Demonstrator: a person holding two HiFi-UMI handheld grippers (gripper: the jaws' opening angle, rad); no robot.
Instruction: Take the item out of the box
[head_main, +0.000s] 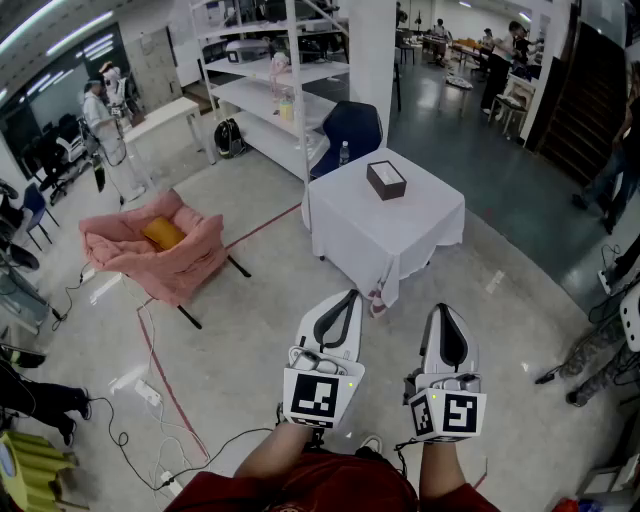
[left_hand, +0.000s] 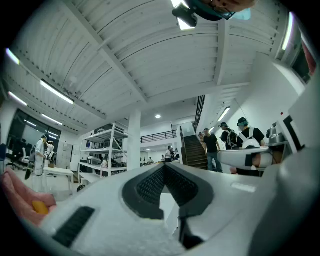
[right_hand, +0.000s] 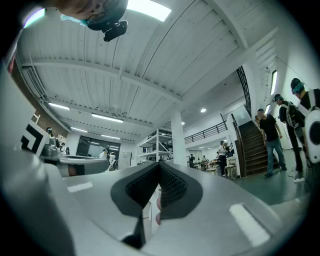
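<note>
Task not begun: the left tool (head_main: 349, 296) and right tool (head_main: 446, 310) are both clenched on nothing, well short of the box (head_main: 386, 180) standing ahead of them on the surface (head_main: 425, 218), so approach and extraction remain.

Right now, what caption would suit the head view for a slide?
Shut and empty, the left gripper and right gripper hover short of a white-clothed table bearing a brown box.
</note>
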